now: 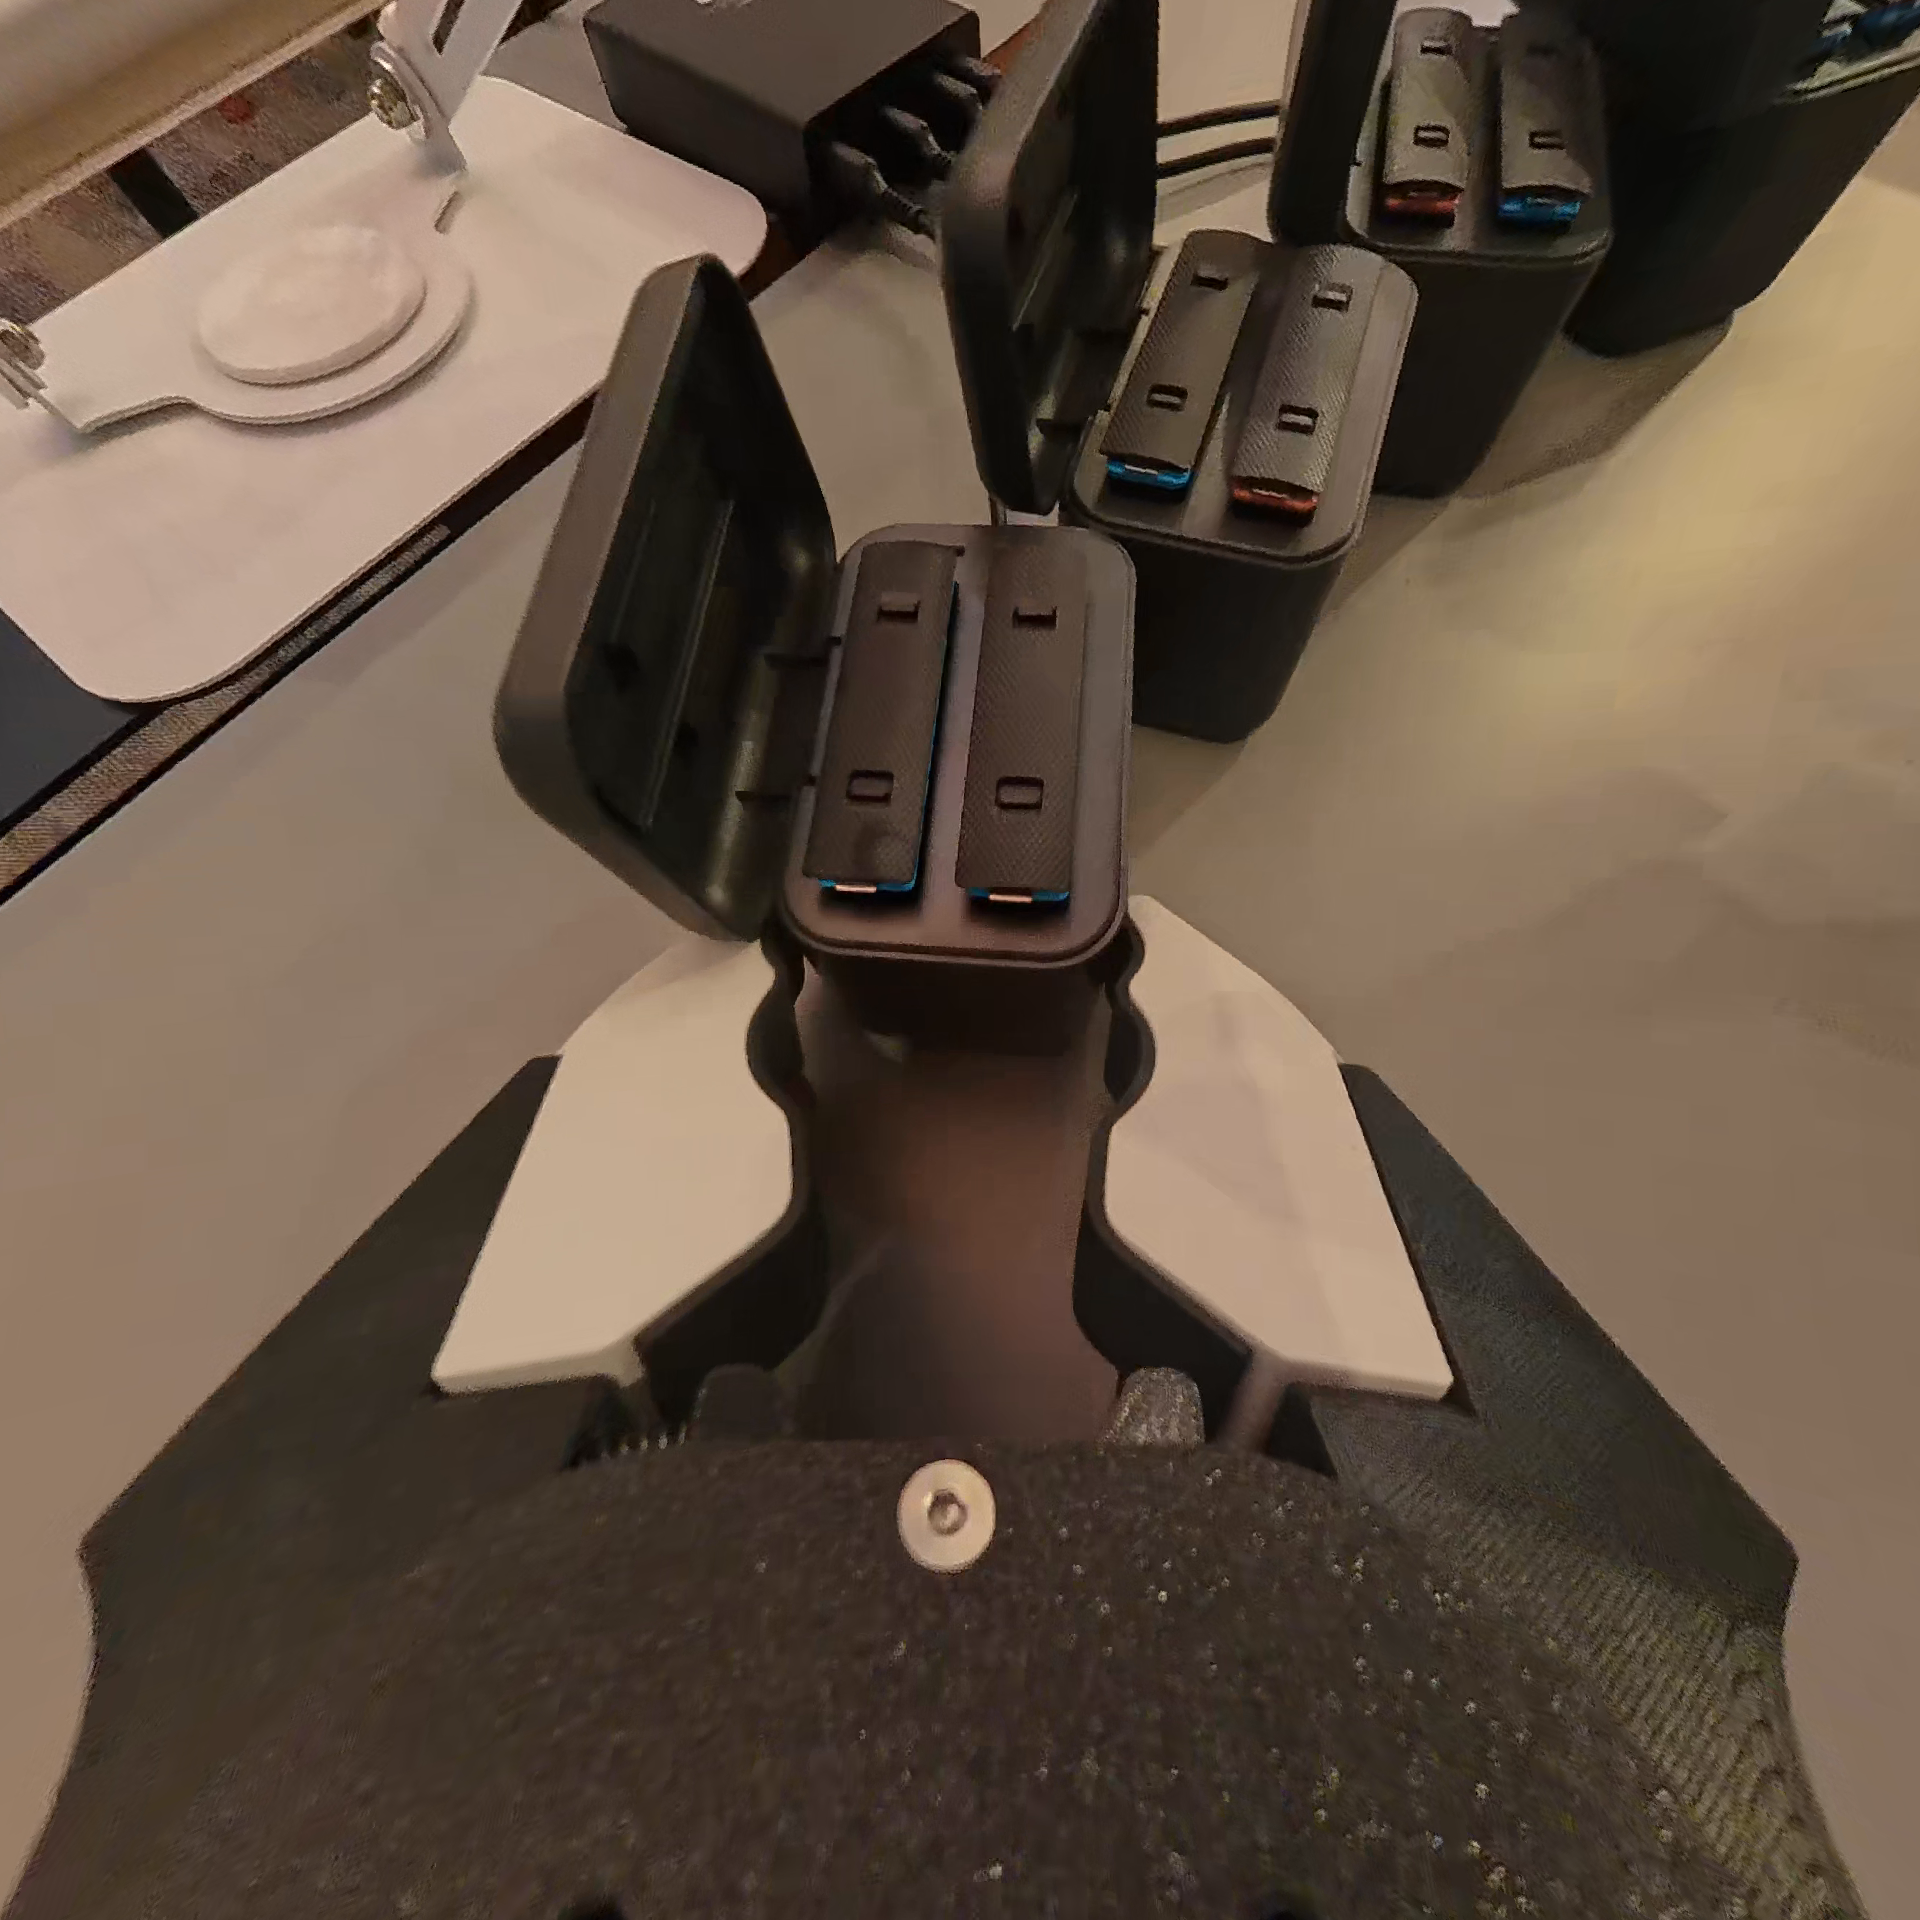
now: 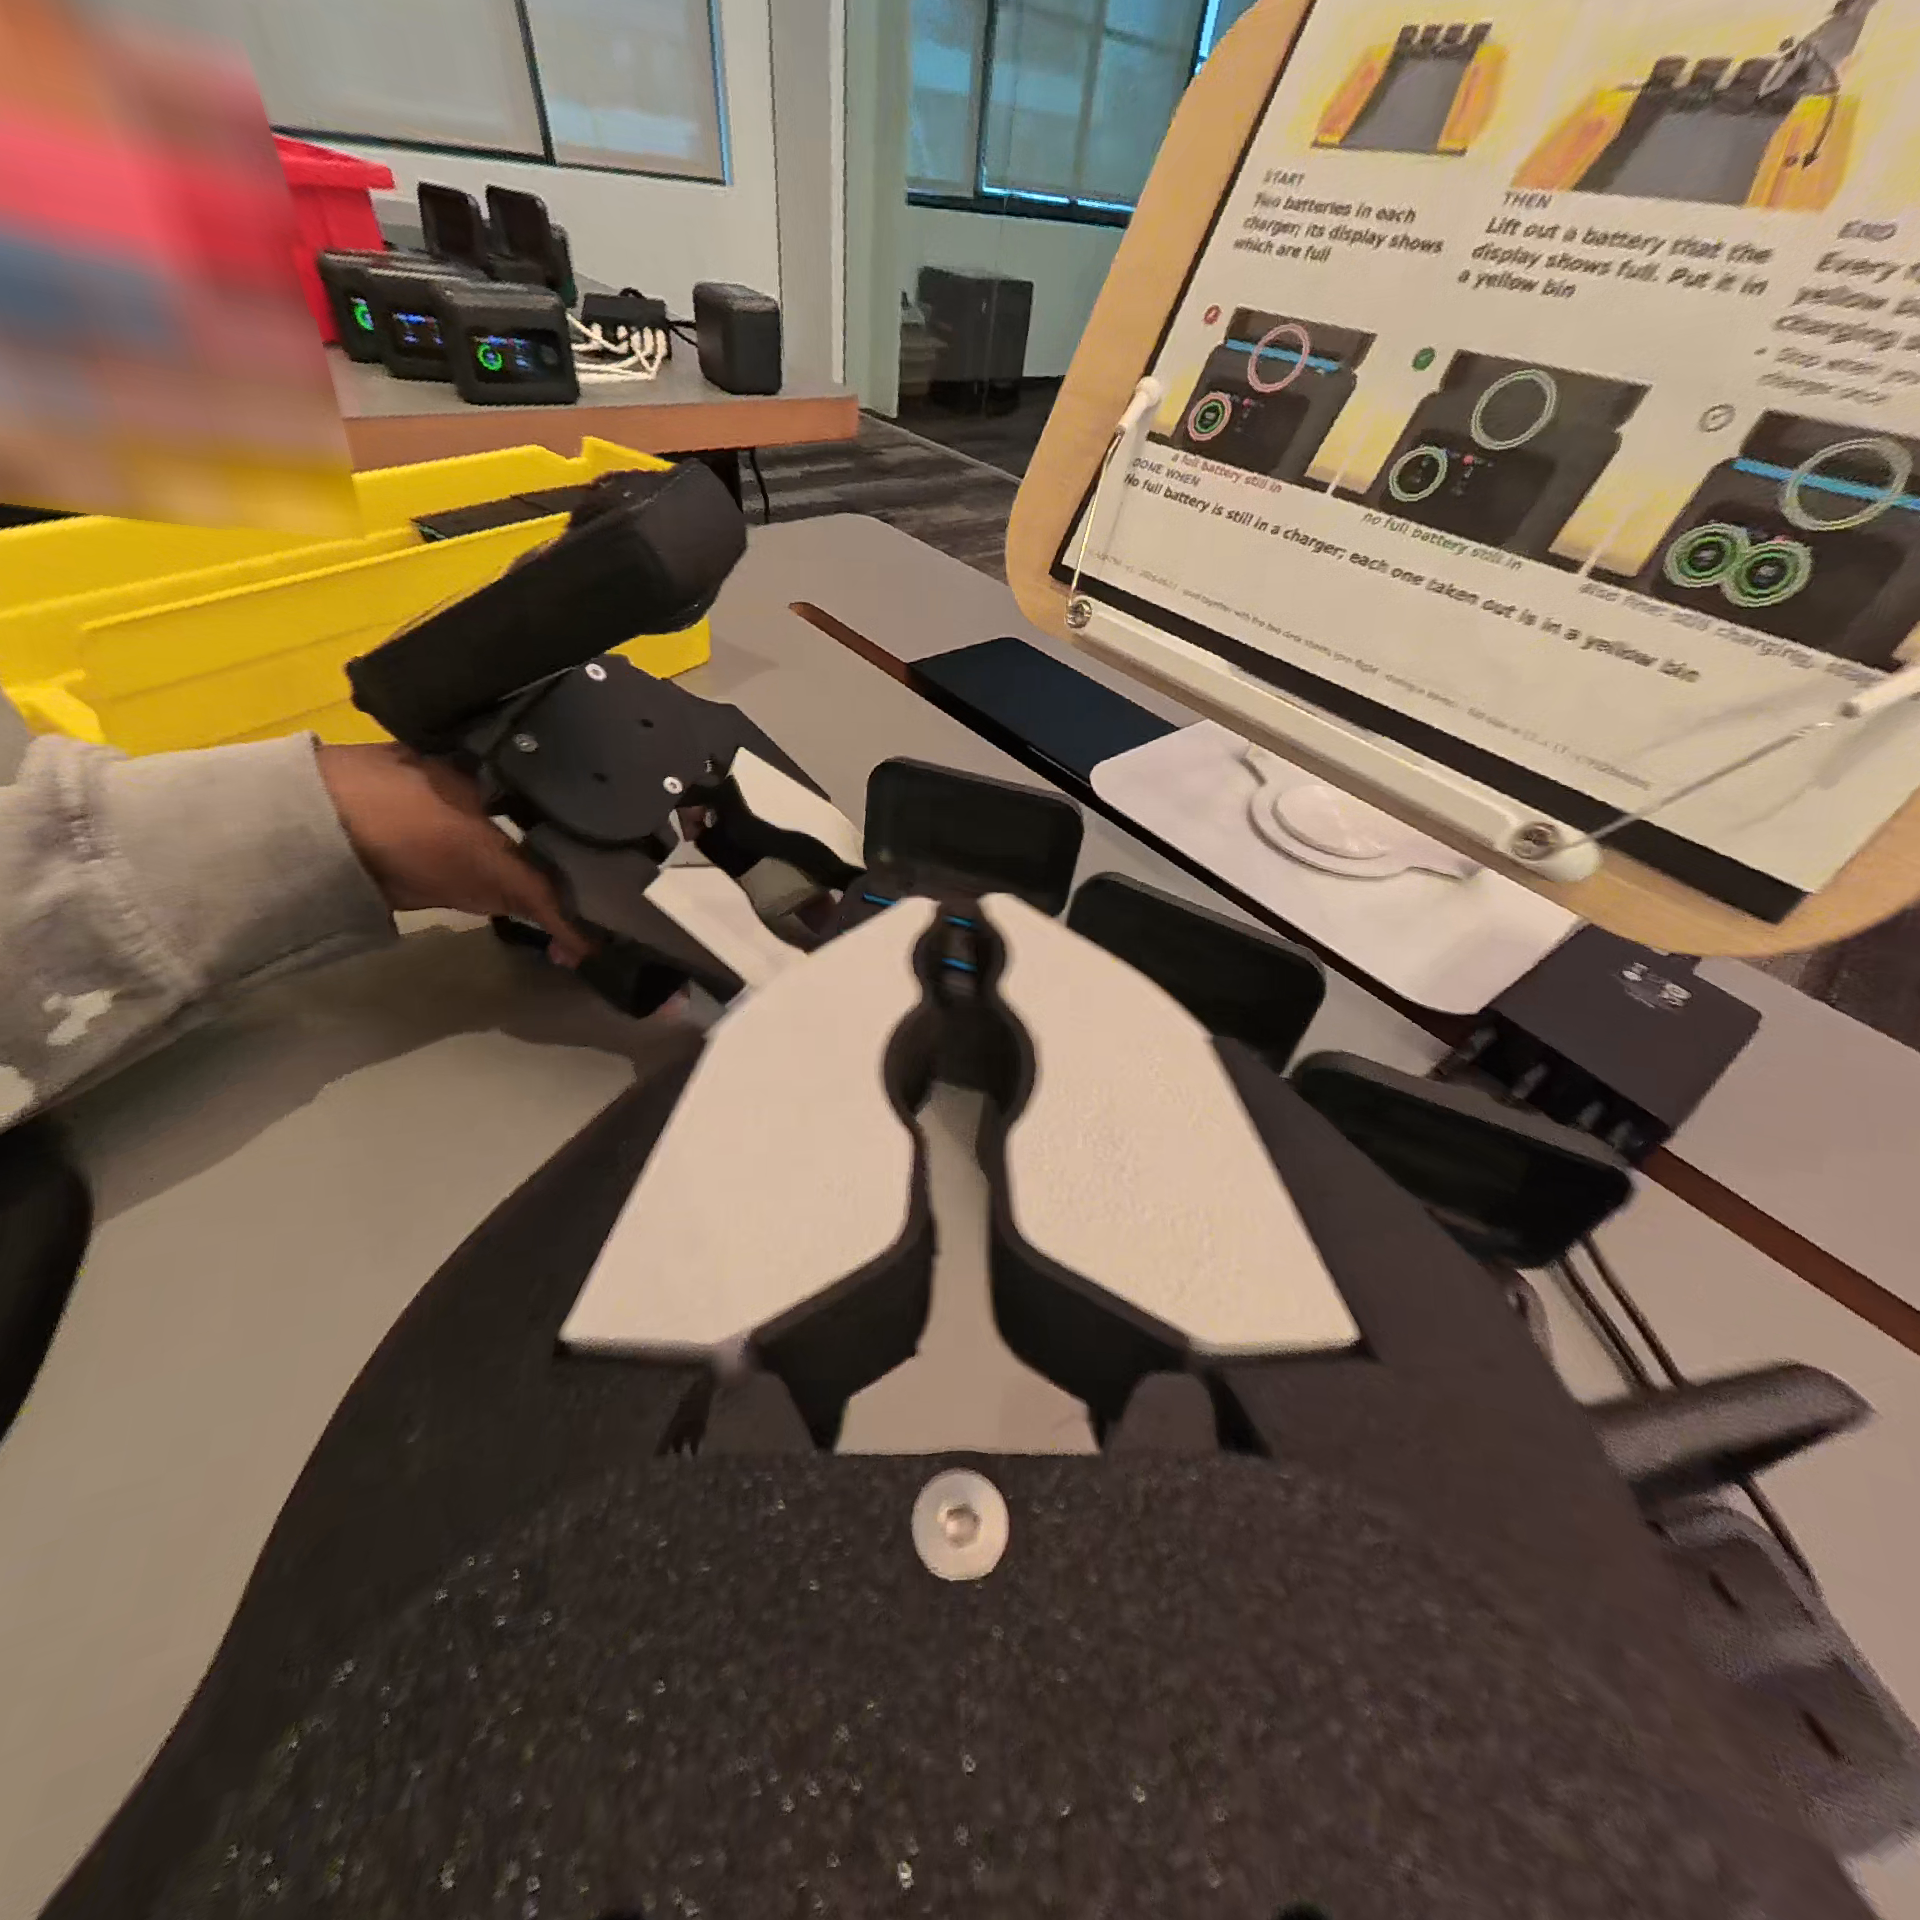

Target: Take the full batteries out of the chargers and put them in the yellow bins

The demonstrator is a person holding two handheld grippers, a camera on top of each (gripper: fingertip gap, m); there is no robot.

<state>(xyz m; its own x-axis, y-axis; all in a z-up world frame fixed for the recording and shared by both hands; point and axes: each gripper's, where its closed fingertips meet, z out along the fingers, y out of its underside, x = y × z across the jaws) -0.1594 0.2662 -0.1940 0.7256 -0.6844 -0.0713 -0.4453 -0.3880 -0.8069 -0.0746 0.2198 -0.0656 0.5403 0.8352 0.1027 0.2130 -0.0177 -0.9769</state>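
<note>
Yellow bins (image 2: 312, 613) sit far left on the grey table (image 1: 1558, 935), well apart from the chargers. A hand (image 2: 436, 842) in a grey sleeve holds the left gripper (image 1: 948, 966); its fingers are clenched on the body of the nearest charger (image 1: 961, 831), one finger touching each side just under the rim. That charger's lid (image 1: 665, 603) is flipped open to the left, upright. Two black batteries with blue ends sit side by side in its slots, left battery (image 1: 883, 717) and right battery (image 1: 1023, 717), both seated. Right gripper (image 2: 951, 925) is over the same charger, white fingers (image 2: 1122, 1122) nearly together around a blue-edged battery top; whether they are actually pinching it, cannot tell. Further right, the second charger (image 1: 1226, 499) stands open with one blue-ended and one orange-ended battery inside. Third charger (image 1: 1475, 239) is behind it, orange and blue ends showing. Behind the row, a black power hub (image 2: 1600, 1039) with cables. Far right, a wood-framed instruction board (image 2: 1455, 416) stands on a white base (image 2: 1320, 821). Background table holds more chargers (image 2: 457, 332) with lit displays and a red bin (image 2: 332, 218).
</note>
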